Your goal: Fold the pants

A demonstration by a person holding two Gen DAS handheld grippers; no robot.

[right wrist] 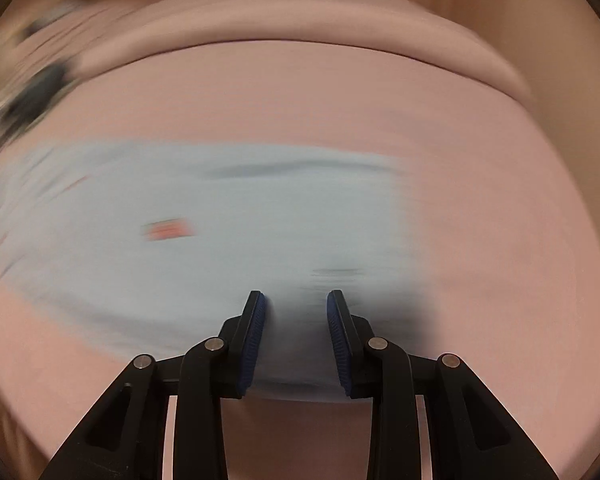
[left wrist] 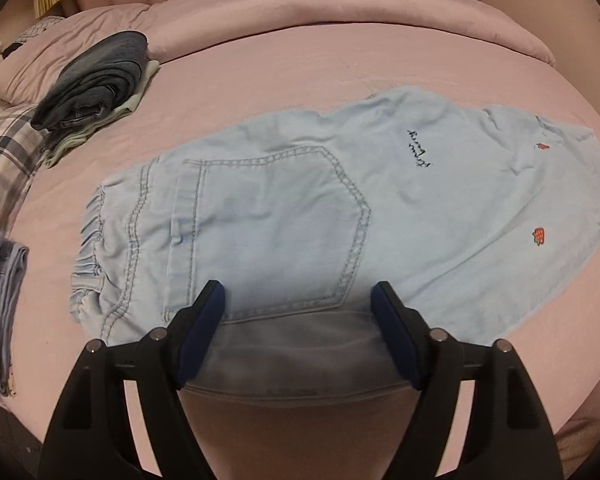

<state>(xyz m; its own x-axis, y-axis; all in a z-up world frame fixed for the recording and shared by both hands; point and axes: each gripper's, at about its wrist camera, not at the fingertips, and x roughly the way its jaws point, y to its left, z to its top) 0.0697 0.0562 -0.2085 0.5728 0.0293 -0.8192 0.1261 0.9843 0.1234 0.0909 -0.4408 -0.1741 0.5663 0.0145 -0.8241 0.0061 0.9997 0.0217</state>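
Denim pants, pale blue, lie flat on the pink bed; dark embroidered script's unreadable. Left gripper gapes wide over them, right gripper narrowly parted, empty, its view smeared.

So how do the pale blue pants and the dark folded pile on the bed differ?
The pants are pale blue denim; the pile's top garment is dark blue-grey. The pants lie spread in one flat layer with a pocket and strawberry patches showing; the pile is folded and stacked over lighter clothes. The pants lie under the open left gripper; the pile sits apart, near the pillow. Both rest on the pink sheet.
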